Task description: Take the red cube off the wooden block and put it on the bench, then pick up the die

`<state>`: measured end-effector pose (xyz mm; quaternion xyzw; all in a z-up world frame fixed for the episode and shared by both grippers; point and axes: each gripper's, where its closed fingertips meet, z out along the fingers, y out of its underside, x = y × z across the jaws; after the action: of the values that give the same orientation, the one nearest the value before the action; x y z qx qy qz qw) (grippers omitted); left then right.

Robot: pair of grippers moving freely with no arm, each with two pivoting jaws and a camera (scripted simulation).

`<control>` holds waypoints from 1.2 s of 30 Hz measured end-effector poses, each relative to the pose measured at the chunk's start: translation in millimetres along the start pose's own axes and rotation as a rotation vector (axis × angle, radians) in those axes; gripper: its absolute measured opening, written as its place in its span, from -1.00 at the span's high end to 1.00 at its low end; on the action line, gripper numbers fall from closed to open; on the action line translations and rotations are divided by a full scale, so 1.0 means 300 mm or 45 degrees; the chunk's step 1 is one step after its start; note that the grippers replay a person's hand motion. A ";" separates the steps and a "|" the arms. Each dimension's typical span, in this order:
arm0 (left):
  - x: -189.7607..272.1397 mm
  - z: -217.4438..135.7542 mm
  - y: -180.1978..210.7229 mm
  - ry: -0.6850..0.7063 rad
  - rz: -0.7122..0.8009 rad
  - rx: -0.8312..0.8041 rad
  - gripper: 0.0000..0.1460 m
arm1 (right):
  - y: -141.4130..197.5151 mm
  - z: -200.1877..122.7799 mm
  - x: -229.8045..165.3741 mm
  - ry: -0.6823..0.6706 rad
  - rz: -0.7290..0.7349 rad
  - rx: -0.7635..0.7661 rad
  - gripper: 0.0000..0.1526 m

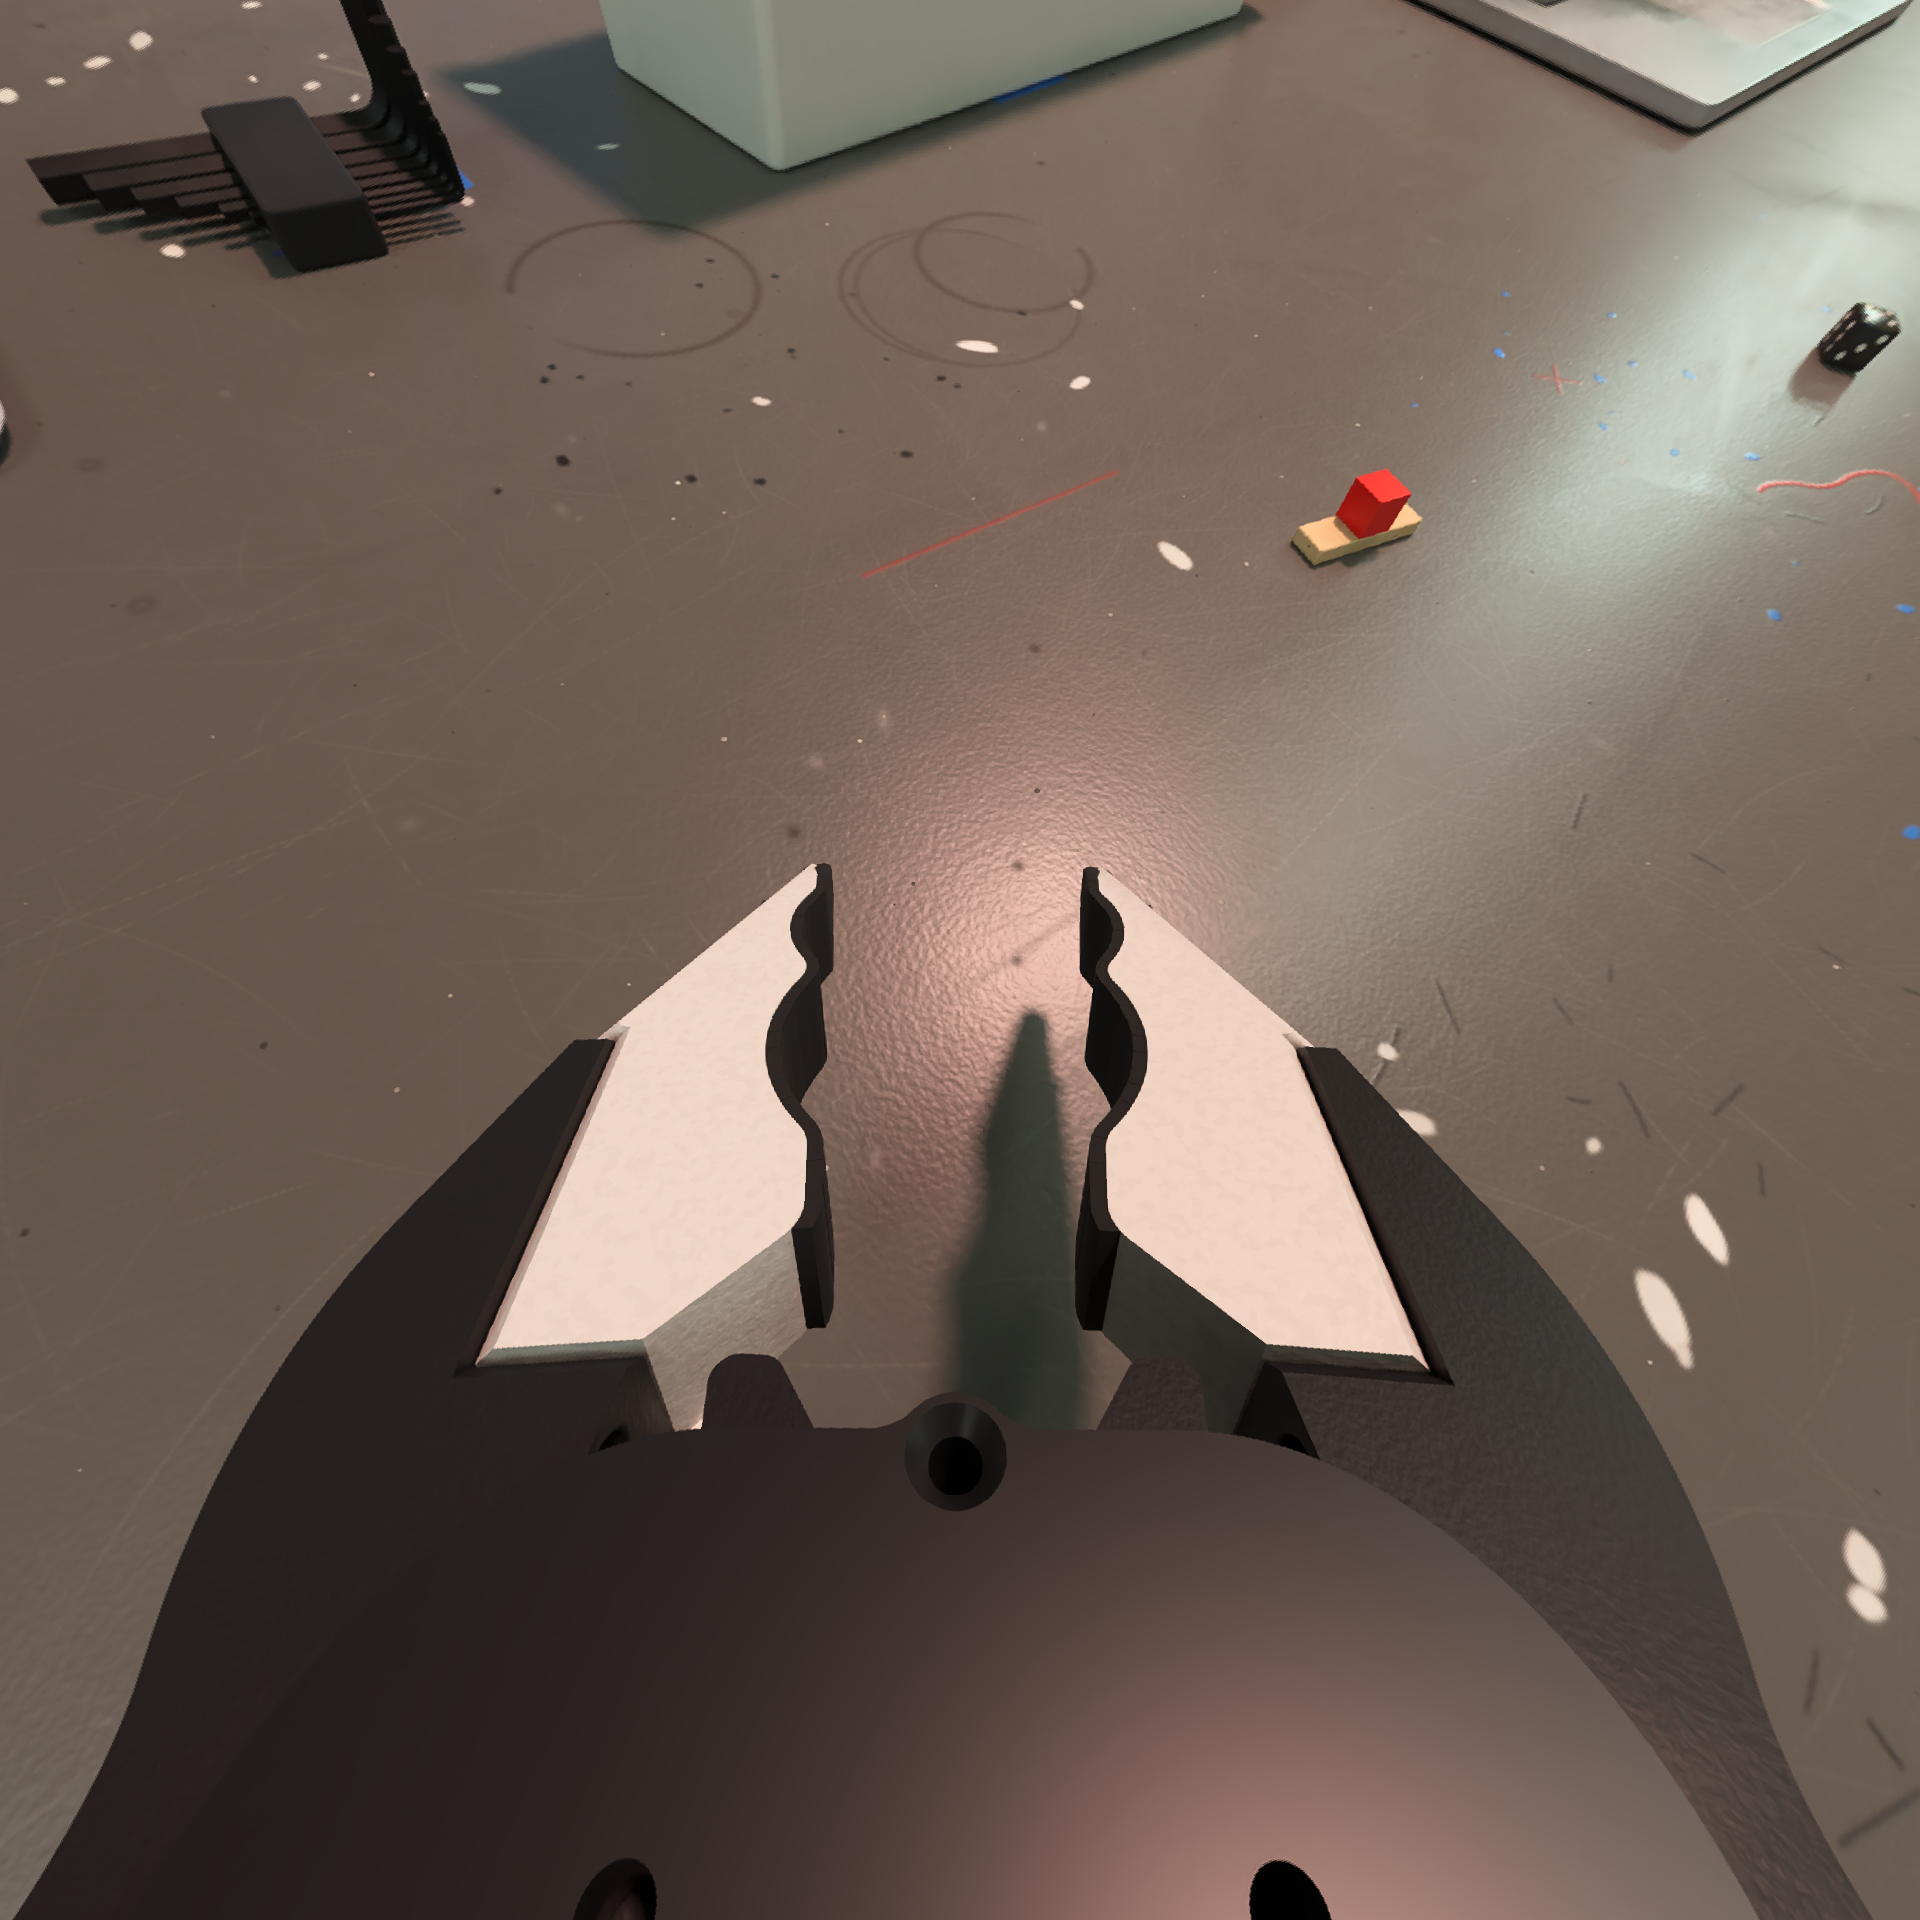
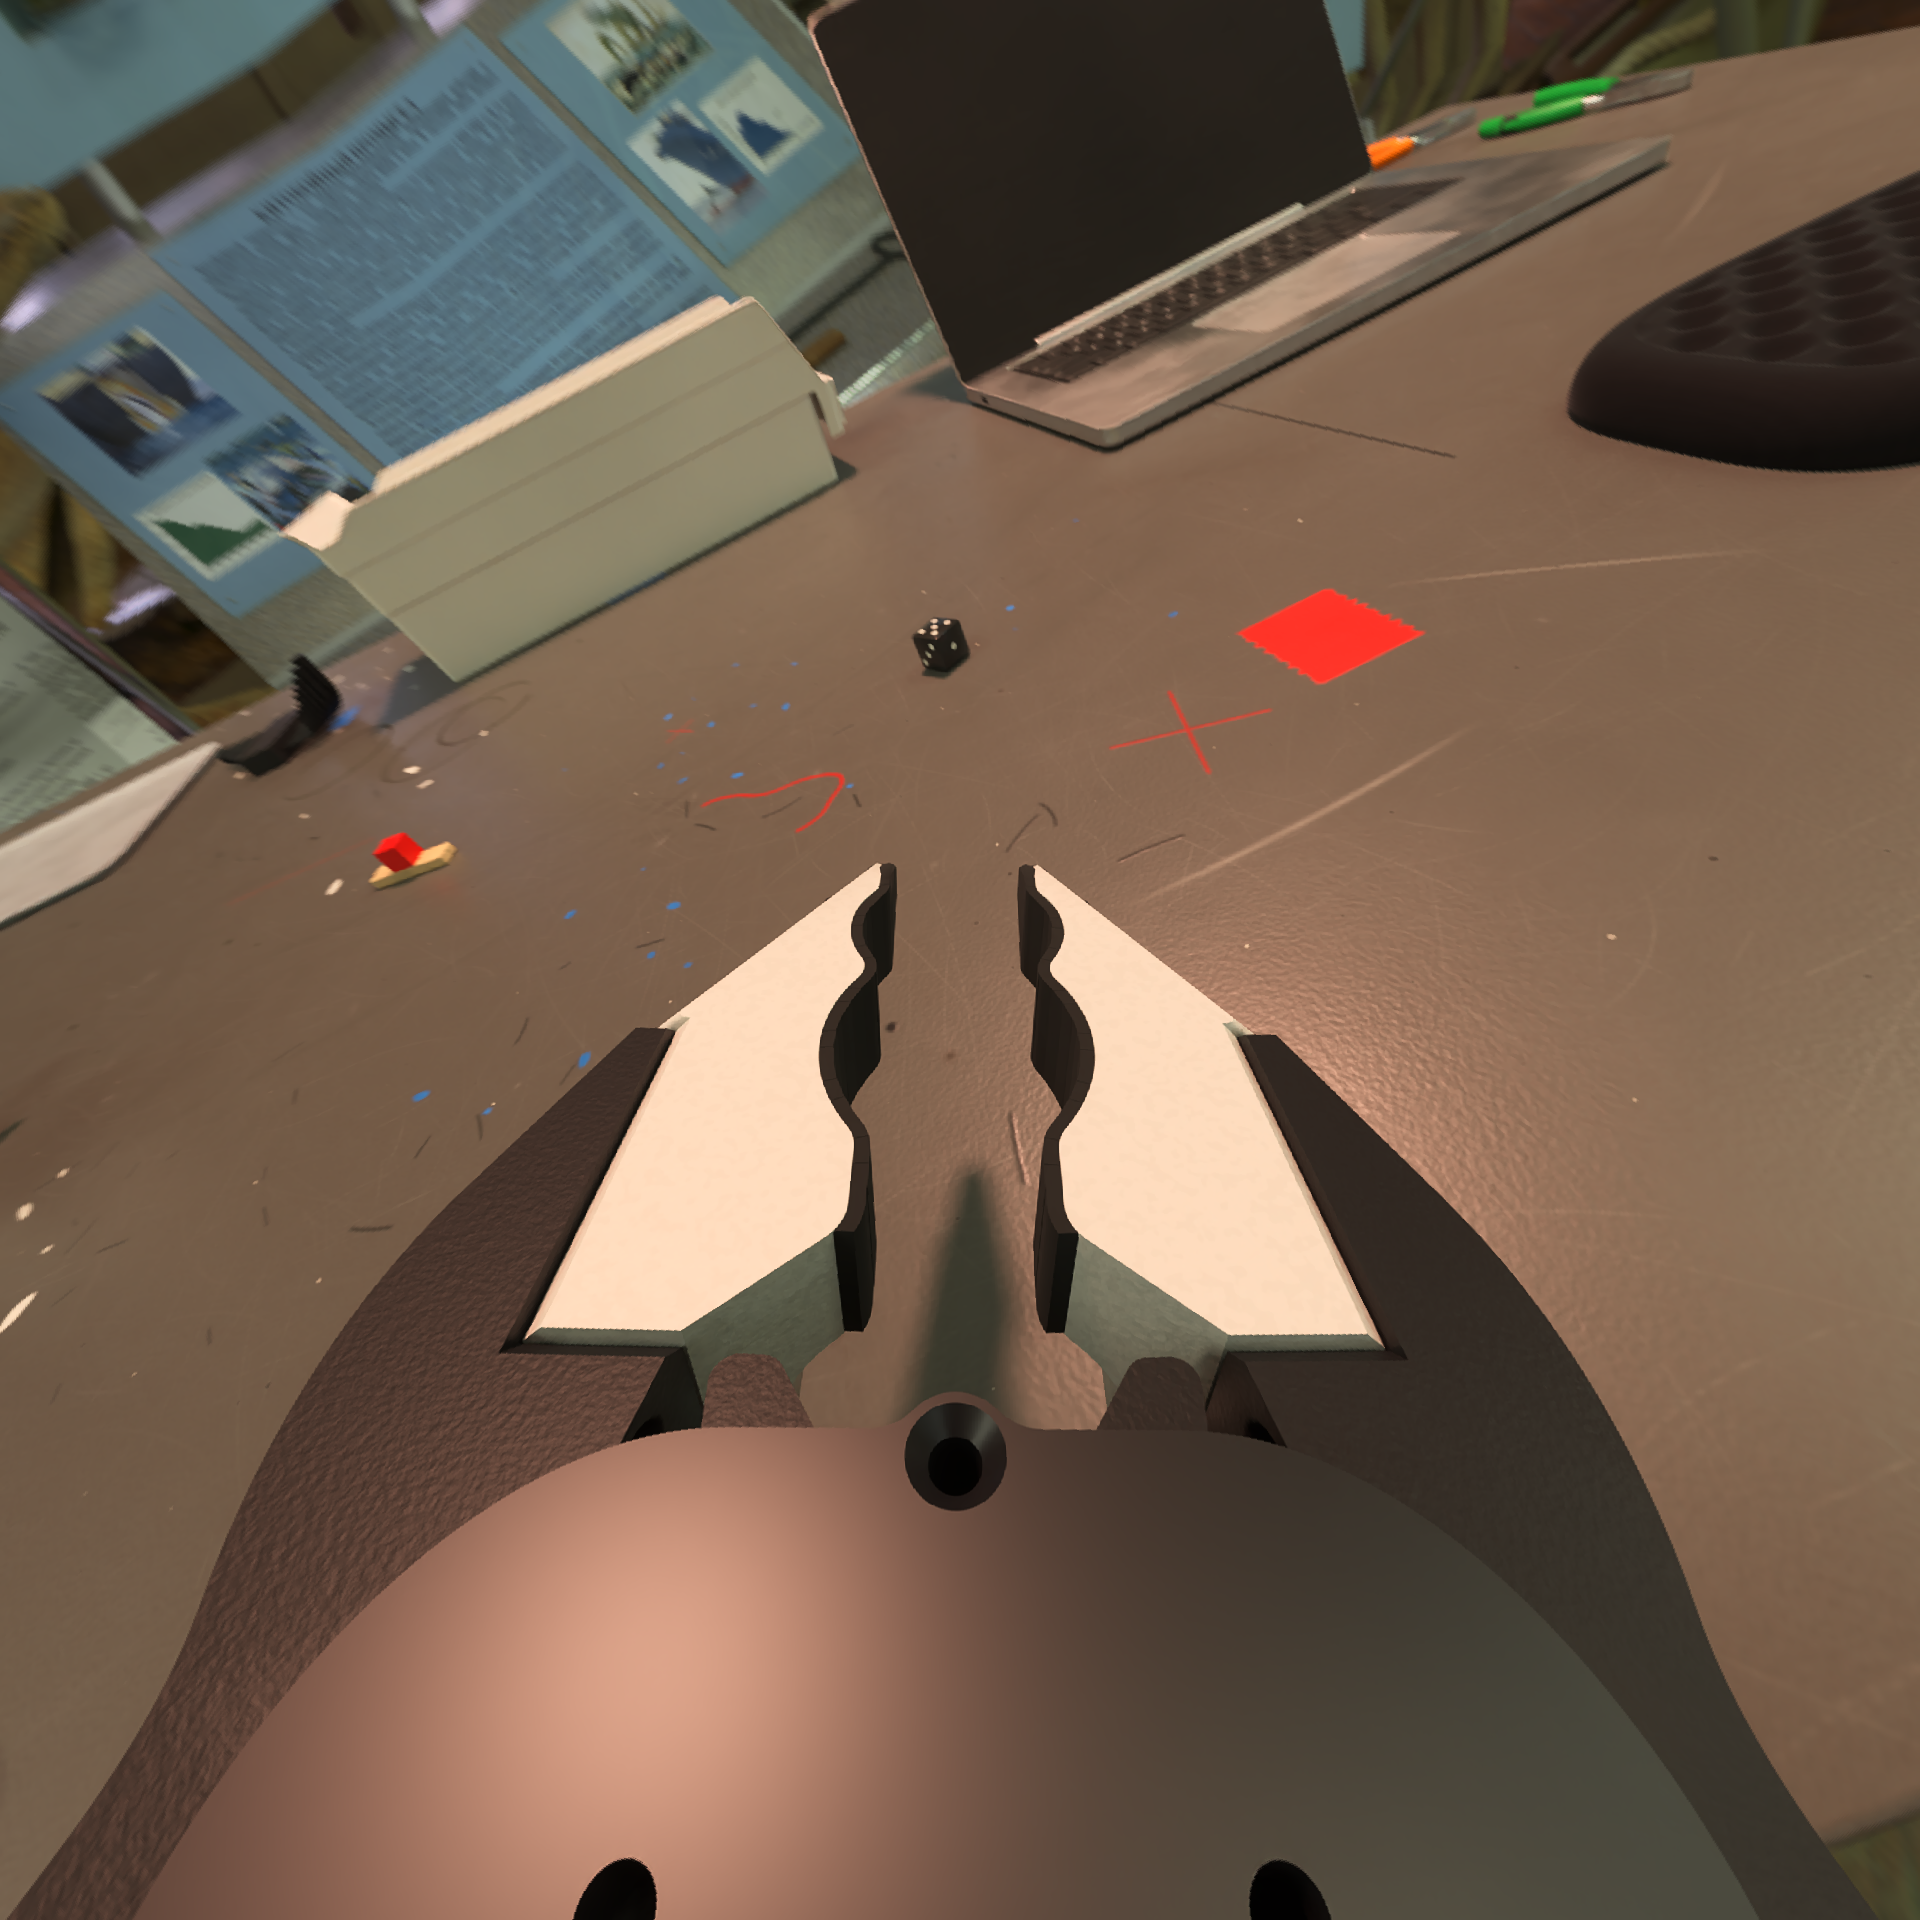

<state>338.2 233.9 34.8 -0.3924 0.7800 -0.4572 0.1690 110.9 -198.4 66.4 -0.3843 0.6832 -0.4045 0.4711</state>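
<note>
A small red cube sits on one end of a flat wooden block on the grey-brown bench. A black die with white pips lies farther right. My left gripper is open and empty, well short of the cube and to its left. In the right wrist view the red cube on the wooden block is far left, and the die lies straight ahead. My right gripper is open and empty, short of the die.
A white box stands at the back. A black hex-key set lies at back left. An open laptop, a black pad, green markers and a flat red square are to the right.
</note>
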 end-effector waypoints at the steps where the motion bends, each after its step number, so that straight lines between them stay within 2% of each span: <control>1: 0.000 -0.002 0.000 0.010 -0.008 0.002 0.35 | -0.001 0.001 -0.003 0.035 -0.007 -0.020 0.70; 5: 0.001 -0.007 -0.001 0.063 -0.061 0.011 0.34 | -0.058 -0.018 -0.018 0.207 -0.130 0.051 0.68; 7: 0.001 -0.011 -0.002 0.100 -0.094 0.019 0.34 | -0.107 -0.035 -0.047 0.219 -0.187 0.133 0.68; 10: 0.001 -0.018 -0.004 0.155 -0.146 0.029 0.34 | -0.160 -0.049 -0.125 0.119 -0.293 0.215 0.70; 12: 0.000 -0.023 -0.006 0.186 -0.177 0.040 0.34 | -0.139 -0.028 -0.203 -0.047 -0.344 0.146 0.72; 15: 0.003 -0.023 -0.005 0.228 -0.211 0.039 0.34 | -0.068 0.034 -0.309 -0.260 -0.310 0.005 0.72; 18: 0.008 -0.022 -0.001 0.250 -0.212 0.024 0.34 | -0.037 0.104 -0.389 -0.343 -0.248 -0.011 0.69; 25: 0.010 -0.026 -0.003 0.260 -0.206 0.032 0.34 | 0.015 0.234 -0.474 -0.334 -0.226 -0.014 0.69; 29: 0.009 -0.023 -0.001 0.268 -0.221 0.027 0.34 | 0.002 0.234 -0.473 -0.306 -0.265 0.041 0.70; 36: 0.021 0.006 0.021 0.220 -0.128 -0.062 0.34 | 0.013 0.261 -0.433 -0.267 -0.158 -0.033 0.69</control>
<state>332.4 229.7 29.1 -0.3941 0.7819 -0.4783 0.0684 218.8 -94.2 88.1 -0.4719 0.6103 -0.3818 0.5090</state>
